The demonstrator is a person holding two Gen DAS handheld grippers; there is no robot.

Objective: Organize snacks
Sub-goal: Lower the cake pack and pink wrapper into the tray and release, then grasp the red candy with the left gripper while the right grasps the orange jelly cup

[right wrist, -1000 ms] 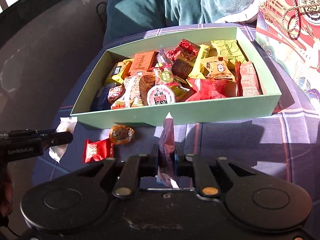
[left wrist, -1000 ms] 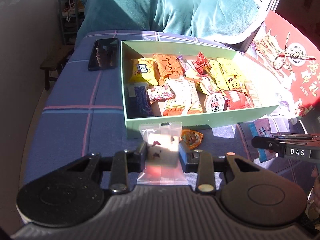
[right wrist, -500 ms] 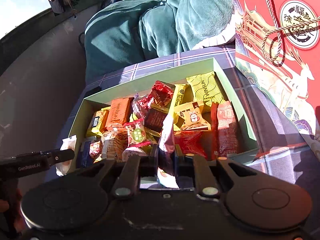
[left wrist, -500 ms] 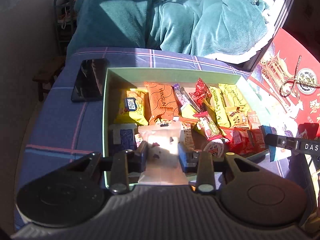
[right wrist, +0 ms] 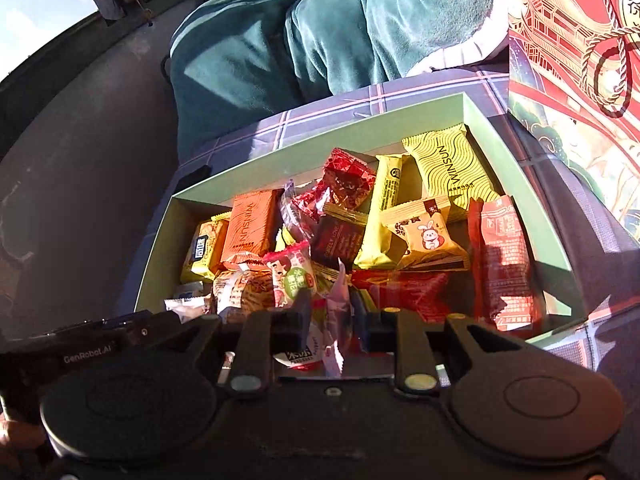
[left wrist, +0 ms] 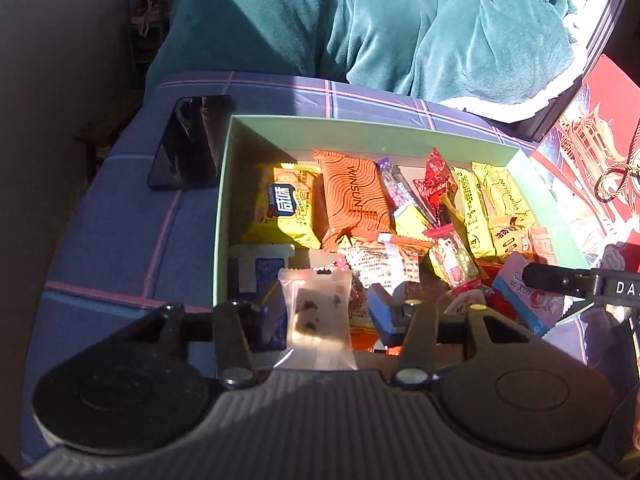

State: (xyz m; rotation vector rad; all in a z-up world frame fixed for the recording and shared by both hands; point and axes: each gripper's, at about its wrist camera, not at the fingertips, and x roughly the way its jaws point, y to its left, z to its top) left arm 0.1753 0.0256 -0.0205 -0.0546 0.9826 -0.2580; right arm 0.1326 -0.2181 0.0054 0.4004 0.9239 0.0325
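A pale green box (left wrist: 360, 130) (right wrist: 520, 184) holds several wrapped snacks, among them an orange packet (left wrist: 352, 196) and a yellow one (right wrist: 448, 164). My left gripper (left wrist: 320, 316) hangs over the box's near left corner. Its jaws are opening, and a clear packet (left wrist: 316, 312) with a pale cake stands loose between them, clear of the blue pad. Over the near edge further right, my right gripper (right wrist: 332, 318) is also opening. A thin pink and white packet (right wrist: 338, 320) stands between its fingers, no longer pinched.
The box sits on a blue plaid cloth (left wrist: 120, 220). A black phone (left wrist: 188, 144) lies left of the box. A red gift box (right wrist: 580, 40) stands to the right. A teal blanket (left wrist: 400, 20) is heaped behind the table.
Both grippers have moved forward from the table in front of the box to above its contents. Their jaws have spread, letting go of the clear packet and the pink packet.
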